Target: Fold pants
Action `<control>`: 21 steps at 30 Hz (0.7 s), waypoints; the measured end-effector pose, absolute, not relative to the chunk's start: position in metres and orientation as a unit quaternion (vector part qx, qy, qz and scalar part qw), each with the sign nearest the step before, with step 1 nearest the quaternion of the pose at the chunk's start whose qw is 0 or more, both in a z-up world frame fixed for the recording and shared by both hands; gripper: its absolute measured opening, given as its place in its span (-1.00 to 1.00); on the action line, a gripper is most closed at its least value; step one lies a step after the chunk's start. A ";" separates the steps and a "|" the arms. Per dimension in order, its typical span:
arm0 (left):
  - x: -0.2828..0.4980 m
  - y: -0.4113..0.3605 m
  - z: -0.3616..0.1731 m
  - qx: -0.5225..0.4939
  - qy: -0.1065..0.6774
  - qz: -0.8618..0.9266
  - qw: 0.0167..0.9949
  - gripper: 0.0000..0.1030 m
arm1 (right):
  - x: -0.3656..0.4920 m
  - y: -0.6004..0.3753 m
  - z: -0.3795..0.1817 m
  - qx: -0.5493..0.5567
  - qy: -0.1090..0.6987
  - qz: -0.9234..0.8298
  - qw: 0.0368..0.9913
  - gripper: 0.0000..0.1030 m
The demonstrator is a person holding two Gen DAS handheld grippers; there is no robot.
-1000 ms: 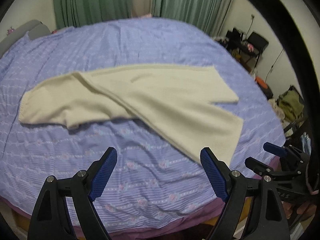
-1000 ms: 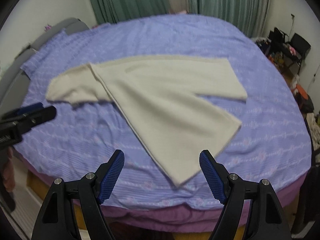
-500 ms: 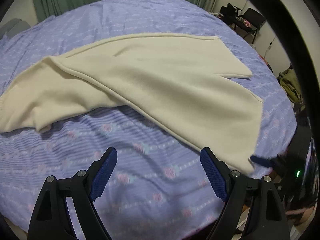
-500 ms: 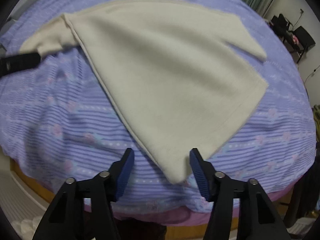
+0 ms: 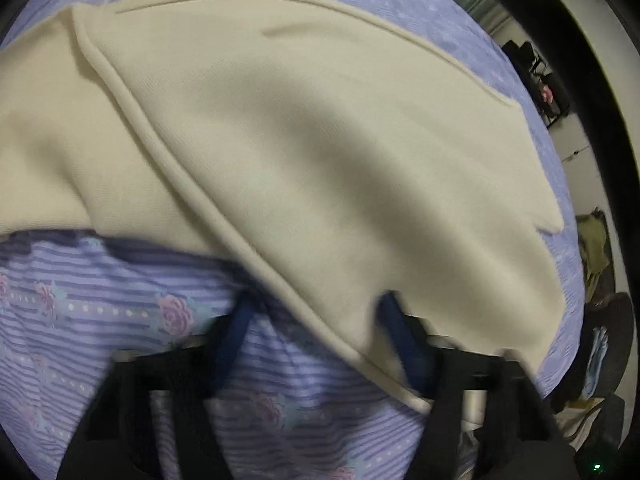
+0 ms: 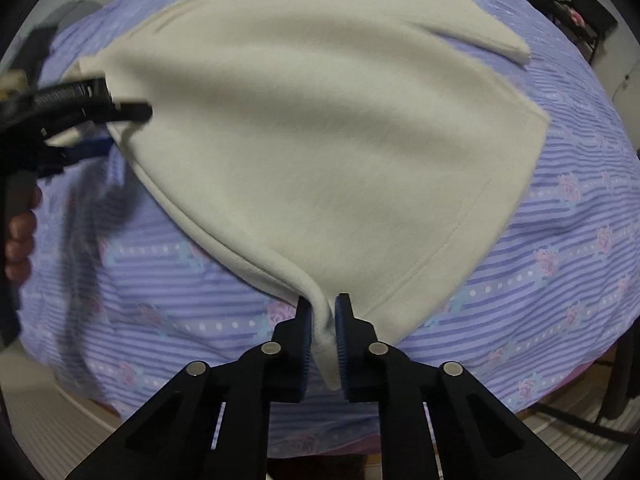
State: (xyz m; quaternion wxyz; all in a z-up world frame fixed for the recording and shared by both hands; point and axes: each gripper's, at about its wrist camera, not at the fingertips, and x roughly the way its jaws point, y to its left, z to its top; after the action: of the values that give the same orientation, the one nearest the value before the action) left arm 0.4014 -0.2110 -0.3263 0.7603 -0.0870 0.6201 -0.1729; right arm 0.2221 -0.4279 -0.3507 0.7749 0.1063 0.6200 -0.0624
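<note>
- Pants first: the cream fleece pants (image 6: 328,136) lie spread across the purple striped, rose-printed bedspread (image 6: 560,248), one leg fanned toward you.
- Your right gripper (image 6: 322,326) has its jaws clenched on the near hem corner of that leg, and the cloth bunches up between the blue pads (image 6: 304,334).
- Your left gripper (image 5: 320,340) straddles the seam edge farther up the leg, jaws apart, one finger over the fleece and one on the bedspread; the view is blurred, so contact is hard to call.
- By my reading this is the grasping step ahead of the first fold.
- Next you need the left jaws to bite that seam, then both hands to lift together and carry the leg over its twin.
</note>
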 end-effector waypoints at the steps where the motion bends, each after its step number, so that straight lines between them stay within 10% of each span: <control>1: 0.402 -0.211 -0.321 -0.096 0.622 -0.185 0.755 -0.60 | 0.222 -0.432 -0.341 0.110 0.613 -0.066 0.780 -0.81; 13: 0.455 -0.280 -0.183 -0.063 0.501 -0.278 0.817 -0.75 | 0.281 -0.524 -0.171 0.113 0.414 -0.139 0.893 -0.83; 21: 0.560 -0.321 -0.189 -0.068 0.505 -0.273 0.816 -0.74 | 0.411 -0.558 -0.166 0.064 0.388 -0.132 0.910 -0.84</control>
State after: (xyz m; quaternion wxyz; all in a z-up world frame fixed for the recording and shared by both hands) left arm 0.5603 -0.3211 -0.1890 0.8159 -0.0683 0.5048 -0.2735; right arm 0.4107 -0.5575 -0.1655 0.9101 0.0637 0.3876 -0.1320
